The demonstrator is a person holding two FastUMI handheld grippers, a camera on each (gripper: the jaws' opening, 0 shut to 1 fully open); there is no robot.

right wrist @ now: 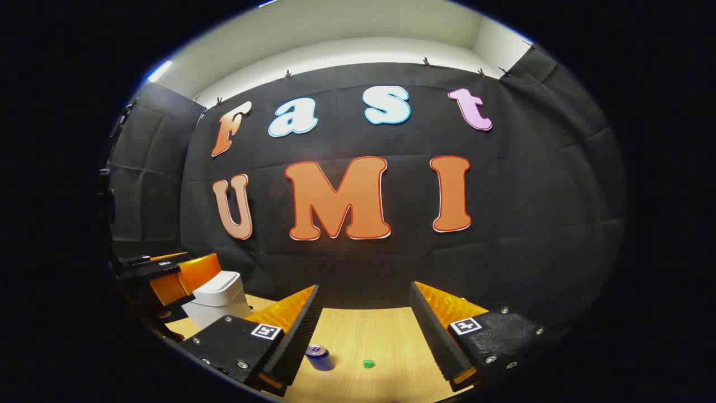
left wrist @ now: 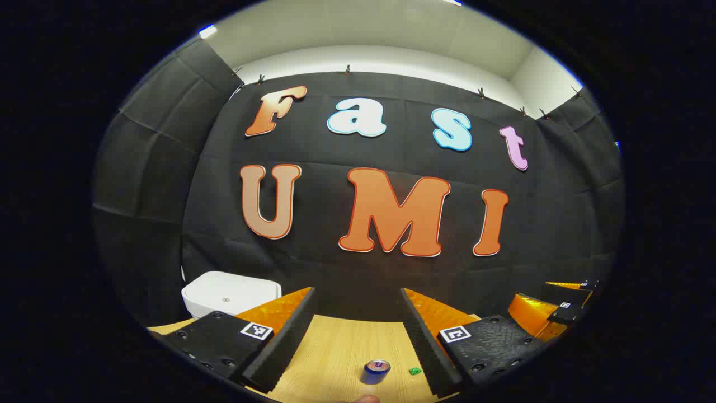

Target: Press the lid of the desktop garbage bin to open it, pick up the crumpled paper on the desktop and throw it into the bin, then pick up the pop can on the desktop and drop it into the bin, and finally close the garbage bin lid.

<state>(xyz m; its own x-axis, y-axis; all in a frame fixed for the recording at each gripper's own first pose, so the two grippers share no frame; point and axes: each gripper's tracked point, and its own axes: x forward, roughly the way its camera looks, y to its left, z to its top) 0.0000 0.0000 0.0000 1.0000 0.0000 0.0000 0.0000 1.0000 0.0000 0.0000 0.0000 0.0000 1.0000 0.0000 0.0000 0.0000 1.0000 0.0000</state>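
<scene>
Bin (left wrist: 230,295), white with its lid down, stood at the far left of the wooden desktop (left wrist: 341,347), beyond the left gripper (left wrist: 358,336) and partly masked by that gripper's left finger. From the right gripper view the bin (right wrist: 217,305) sat behind the other tool. Both the left gripper and the right gripper (right wrist: 363,336) hung above the desk with jaws wide apart, clamping nothing. Pop can (left wrist: 376,371), blue and lying on its side, rested between the left gripper's fingers, near the frame's lower edge. Crumpled paper (left wrist: 414,370), a small green scrap just beside the can, was too small to make out in detail; it lay between the right gripper's fingers (right wrist: 368,364).
</scene>
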